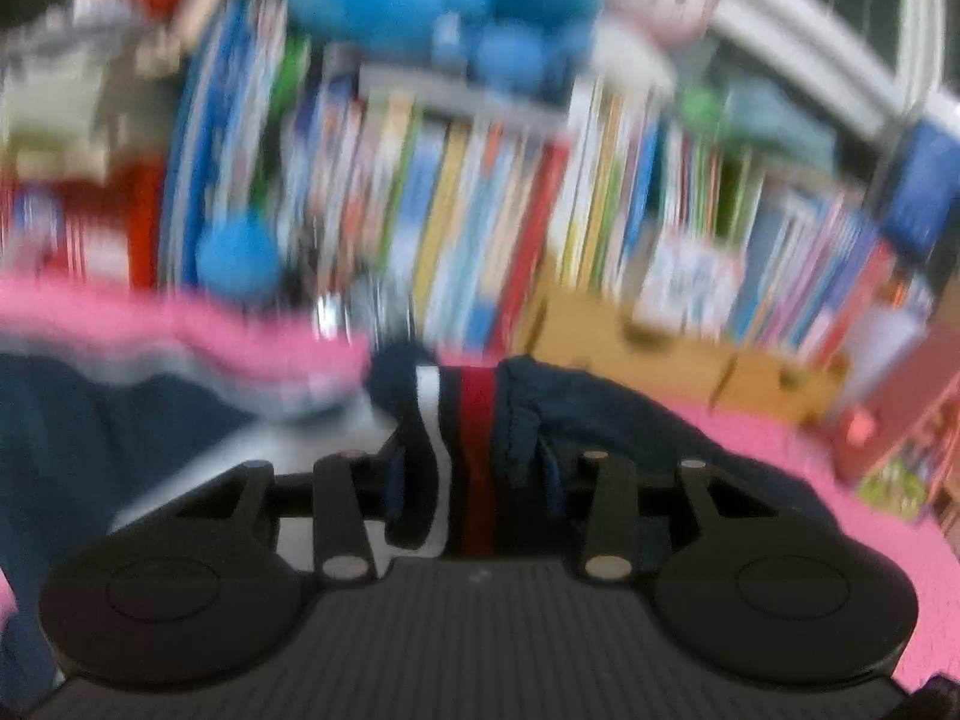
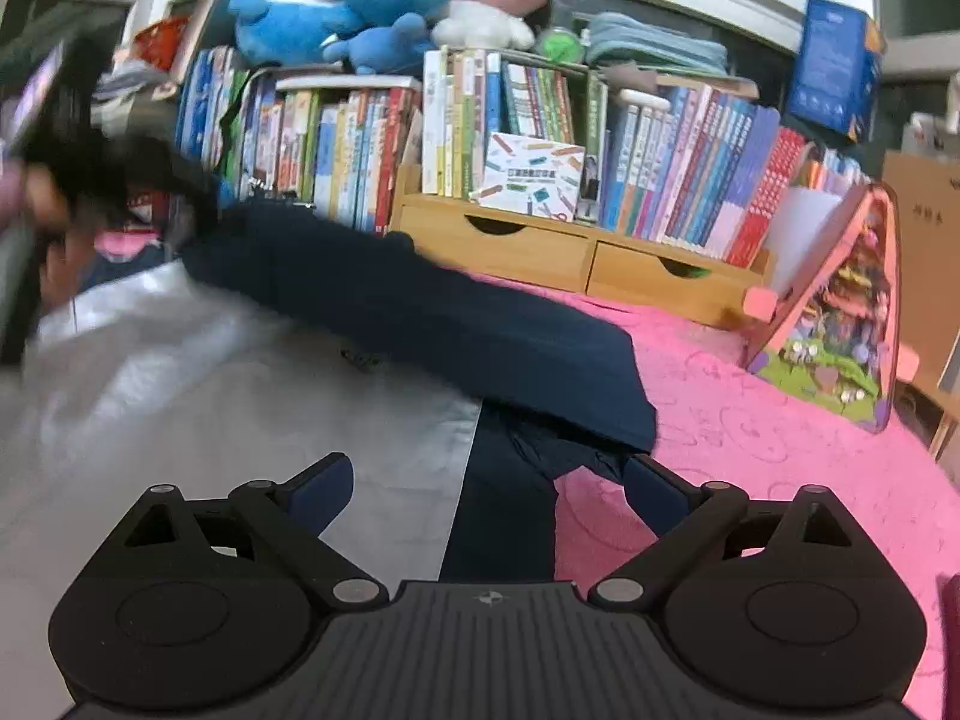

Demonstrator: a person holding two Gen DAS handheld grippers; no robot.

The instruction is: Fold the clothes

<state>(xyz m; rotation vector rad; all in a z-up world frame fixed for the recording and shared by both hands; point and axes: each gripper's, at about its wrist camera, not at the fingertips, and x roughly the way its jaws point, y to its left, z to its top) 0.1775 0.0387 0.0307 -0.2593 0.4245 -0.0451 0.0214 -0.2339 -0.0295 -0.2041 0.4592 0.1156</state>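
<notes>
Navy garment (image 2: 432,312) judged soft, light, limp; best taken at hems. Left tongs (image 1: 474,480) are clamped on its striped band (image 1: 456,420); right tongs (image 2: 486,486) stand wide, empty.

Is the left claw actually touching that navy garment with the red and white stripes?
Touching. The left wrist view shows the left gripper closed on the bunched striped part of the navy garment, fabric pinched between its fingers.
</notes>
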